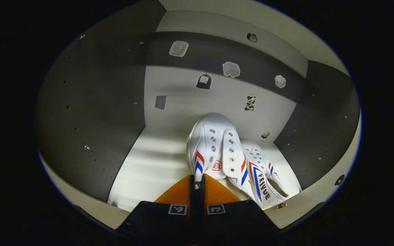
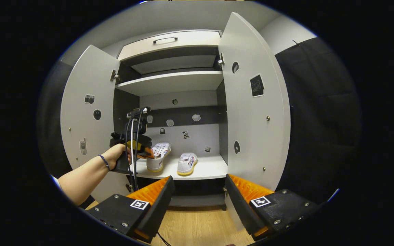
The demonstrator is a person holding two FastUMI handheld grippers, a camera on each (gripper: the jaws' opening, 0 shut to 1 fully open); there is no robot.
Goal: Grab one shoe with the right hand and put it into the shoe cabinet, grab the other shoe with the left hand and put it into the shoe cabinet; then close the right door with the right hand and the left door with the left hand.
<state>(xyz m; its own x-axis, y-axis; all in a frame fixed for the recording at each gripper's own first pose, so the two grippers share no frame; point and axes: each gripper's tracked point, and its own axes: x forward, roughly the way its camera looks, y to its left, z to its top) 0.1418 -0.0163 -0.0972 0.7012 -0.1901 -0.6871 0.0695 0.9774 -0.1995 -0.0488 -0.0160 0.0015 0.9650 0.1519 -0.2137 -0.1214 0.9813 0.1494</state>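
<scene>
White shoes (image 2: 173,160) – two, both doors (image 2: 255,102) open, left hand-held gripper (image 1: 197,182) seemingly clamping one

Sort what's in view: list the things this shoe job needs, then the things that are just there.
Job:
- left gripper, shut on the left shoe
- right gripper, open
- right shoe on the cabinet shelf
- left door, right door, both open

Just there:
- stickers
- drawer
- upper shelf
</scene>
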